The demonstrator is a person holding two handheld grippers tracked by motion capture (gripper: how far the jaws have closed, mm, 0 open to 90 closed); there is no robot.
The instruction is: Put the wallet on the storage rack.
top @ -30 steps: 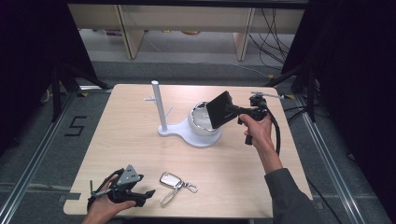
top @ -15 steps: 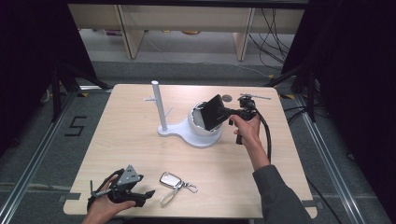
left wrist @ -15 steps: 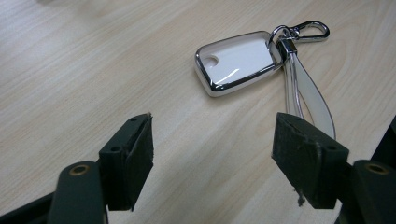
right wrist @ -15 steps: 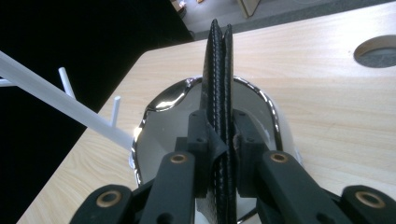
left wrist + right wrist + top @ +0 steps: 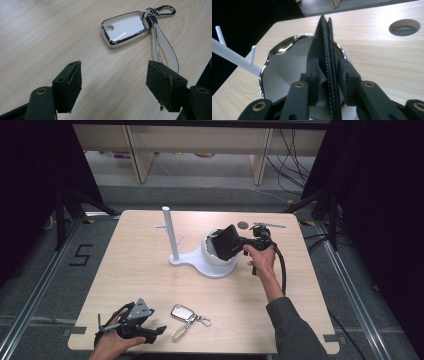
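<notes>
Lowered wallet (image 5: 229,241) perhaps touches bowl (image 5: 215,256); right gripper's (image 5: 243,243) jaws loosening.

Light wooden worktop (image 5: 150,270) on a grey floor (image 5: 200,195).
Beyond the worktop stands pale shelving (image 5: 195,140); black curtains (image 5: 380,195) flank it, cables (image 5: 295,150) trailing behind.

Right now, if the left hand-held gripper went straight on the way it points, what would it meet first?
Most likely the white key fob with its strap, lying on the table ahead of the open left hand-held gripper, slightly right of centre; depth is hard to judge.
</notes>
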